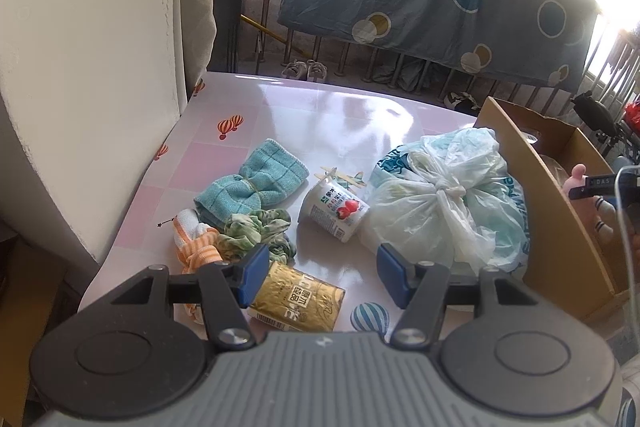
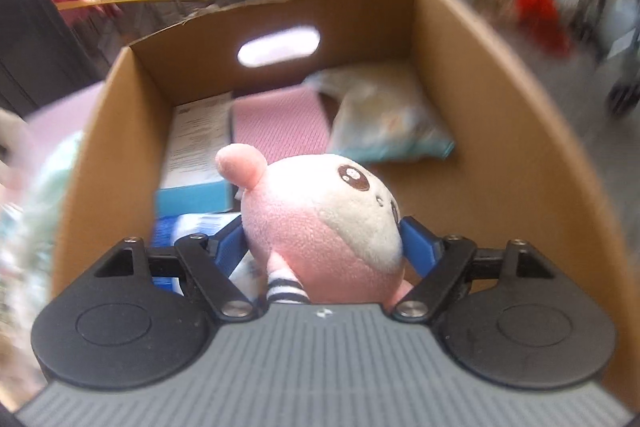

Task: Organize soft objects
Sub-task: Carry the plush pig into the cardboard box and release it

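Observation:
My right gripper [image 2: 322, 227] is shut on a pink and white plush toy [image 2: 320, 211], its blue pads against both sides of the head. It holds the toy inside the open cardboard box [image 2: 500, 107]. My left gripper [image 1: 323, 259] stands open above the table with nothing between its fingers. Beyond it lie a teal towel [image 1: 252, 183], an orange striped cloth [image 1: 196, 239], a green crumpled cloth [image 1: 256, 231] and a knotted plastic bag [image 1: 444, 195]. A gold packet [image 1: 298, 299] lies under the left finger.
A tipped yoghurt cup [image 1: 336, 211] lies between the towel and the bag. The box [image 1: 560, 211] stands at the table's right edge. In the box are a pink mat [image 2: 280, 123], a soft pale packet [image 2: 384, 115] and a blue and white carton [image 2: 196, 155]. A white wall [image 1: 80, 67] borders the left.

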